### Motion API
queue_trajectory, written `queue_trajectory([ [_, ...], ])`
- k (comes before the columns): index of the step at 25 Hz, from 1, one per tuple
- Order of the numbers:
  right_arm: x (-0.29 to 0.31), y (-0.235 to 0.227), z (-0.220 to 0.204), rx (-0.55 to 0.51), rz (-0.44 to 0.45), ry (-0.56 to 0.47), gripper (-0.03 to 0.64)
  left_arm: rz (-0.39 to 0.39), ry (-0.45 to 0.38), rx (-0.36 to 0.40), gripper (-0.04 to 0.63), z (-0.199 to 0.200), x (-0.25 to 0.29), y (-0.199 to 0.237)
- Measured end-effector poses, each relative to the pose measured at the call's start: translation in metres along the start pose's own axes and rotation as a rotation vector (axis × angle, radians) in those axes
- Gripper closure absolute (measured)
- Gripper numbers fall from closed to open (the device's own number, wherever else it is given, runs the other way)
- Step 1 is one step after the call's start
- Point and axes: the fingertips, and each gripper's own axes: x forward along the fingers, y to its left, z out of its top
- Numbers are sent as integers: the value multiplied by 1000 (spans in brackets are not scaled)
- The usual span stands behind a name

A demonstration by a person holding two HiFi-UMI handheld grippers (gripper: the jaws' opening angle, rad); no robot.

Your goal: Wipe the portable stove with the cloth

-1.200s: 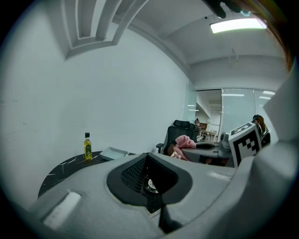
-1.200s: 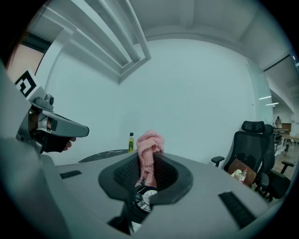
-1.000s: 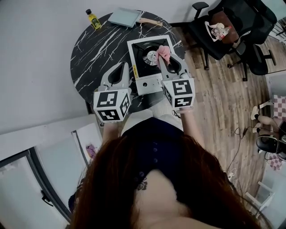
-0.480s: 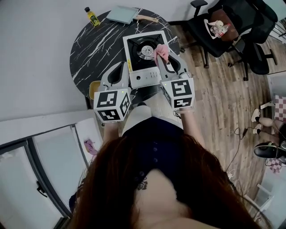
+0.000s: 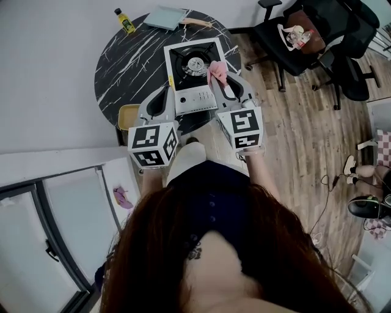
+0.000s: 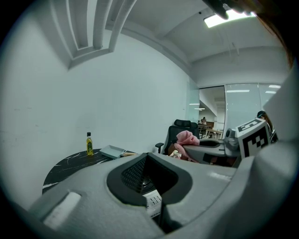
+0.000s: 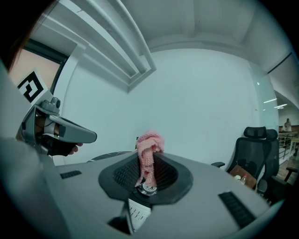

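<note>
Round black table (image 5: 122,67) with white marble veining, upper centre of the head view; white wall (image 5: 43,73) at left, wood plank floor (image 5: 293,140) at right. Black office chairs (image 5: 305,36) stood in the upper right corner, well apart from the table. At the table's far edge, top of frame: a small yellow bottle (image 5: 124,20) upright, and near it a flat pale-blue tray (image 5: 165,17). The portable stove (image 5: 189,73), silver body with a dark top and a round burner, sat on the near right part of the table, control panel toward the person. Right gripper (image 5: 223,82) reached over the stove's right side, jaws clenched on the pink cloth (image 5: 217,72); the cloth bunched above the tips and hung beside the burner, contact with the stove top not clear. Left gripper (image 5: 166,90) was held level just beside the stove's left edge, jaws closed together with nothing between them; its own view showed the stove panel through the gap behind the tips. Both marker cubes sat close to the person's body, forearms roughly parallel.
</note>
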Motion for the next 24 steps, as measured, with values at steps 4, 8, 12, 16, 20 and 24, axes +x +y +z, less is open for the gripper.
queue_trajectory([
  [4, -10, 0, -3, 4, 14, -4, 558, 11, -3, -3, 584, -3, -8, -9],
  [8, -22, 1, -5, 8, 24, -12, 558, 25, -4, -3, 584, -8, -17, -19],
  [12, -35, 4, -6, 9, 30, -17, 558, 28, -2, -4, 584, -13, -28, -29],
  [16, -48, 7, -7, 8, 38, -26, 558, 32, 9, -8, 584, -21, -39, -41],
  [20, -62, 10, -10, 8, 45, -26, 558, 35, 13, -6, 584, -27, -51, -51],
  [24, -76, 13, -15, 13, 50, -22, 558, 37, 4, -7, 584, -30, -63, -60],
])
